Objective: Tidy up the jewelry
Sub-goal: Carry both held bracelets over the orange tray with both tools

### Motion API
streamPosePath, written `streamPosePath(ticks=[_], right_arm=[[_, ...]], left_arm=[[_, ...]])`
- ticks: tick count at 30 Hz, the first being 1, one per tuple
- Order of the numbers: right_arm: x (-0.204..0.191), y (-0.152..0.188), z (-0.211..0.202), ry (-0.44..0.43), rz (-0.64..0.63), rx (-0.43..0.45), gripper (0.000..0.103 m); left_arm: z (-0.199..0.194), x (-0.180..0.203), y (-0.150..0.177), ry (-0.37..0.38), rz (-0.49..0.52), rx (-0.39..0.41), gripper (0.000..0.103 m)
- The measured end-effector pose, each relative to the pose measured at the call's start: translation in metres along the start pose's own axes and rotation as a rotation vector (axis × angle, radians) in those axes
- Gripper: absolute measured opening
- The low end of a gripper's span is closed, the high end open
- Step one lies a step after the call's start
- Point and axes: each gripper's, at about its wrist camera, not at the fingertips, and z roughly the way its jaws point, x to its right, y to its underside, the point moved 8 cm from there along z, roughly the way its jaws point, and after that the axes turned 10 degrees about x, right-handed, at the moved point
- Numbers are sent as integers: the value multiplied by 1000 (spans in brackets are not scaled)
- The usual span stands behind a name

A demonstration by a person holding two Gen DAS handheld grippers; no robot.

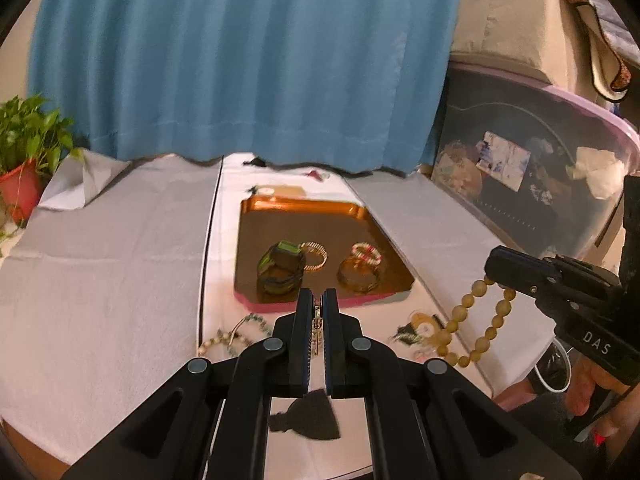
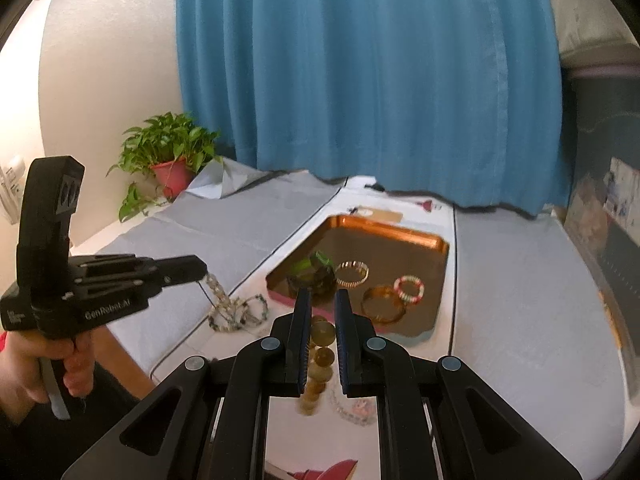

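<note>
Partly hidden, amber bead bracelet (image 2: pixel 320 364) hangs between right gripper (image 2: pixel 322 300) jaws.

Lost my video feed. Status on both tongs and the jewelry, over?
Left tongs shut on pale bead strand. Right tongs shut on amber bead bracelet. Copper tray ahead, four bangles inside. Path unobstructed.

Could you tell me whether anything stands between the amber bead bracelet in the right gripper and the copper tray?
Nothing visible blocks it. The amber bead bracelet hangs from the right gripper beside the copper tray, with only white cloth between. The bangles leave bare tray floor behind them.
</note>
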Motion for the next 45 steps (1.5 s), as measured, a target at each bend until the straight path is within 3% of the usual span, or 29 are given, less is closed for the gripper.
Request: streamPosePath(ticks=[5, 8, 15, 22, 31, 36, 45], right_arm=[[-3, -24, -7, 14, -22, 26, 12], [1, -42, -10, 21, -31, 48, 12], [17, -90, -13, 37, -34, 122, 12], [27, -108, 2, 50, -44, 160, 12], [45, -75, 50, 49, 20, 142, 12], [62, -40, 82, 49, 33, 77, 12], [99, 7, 130, 39, 90, -27, 12]], left_arm=[[0, 16, -23, 24, 48, 29, 3], [-3, 22, -41, 76, 5, 48, 3], [-17, 38, -95, 149, 11, 176, 3], [-9, 45, -117, 193, -18, 233, 3], [33, 43, -93, 189, -37, 211, 3], [71, 29, -66, 173, -73, 139, 3], [128, 20, -23, 146, -45, 1, 3]])
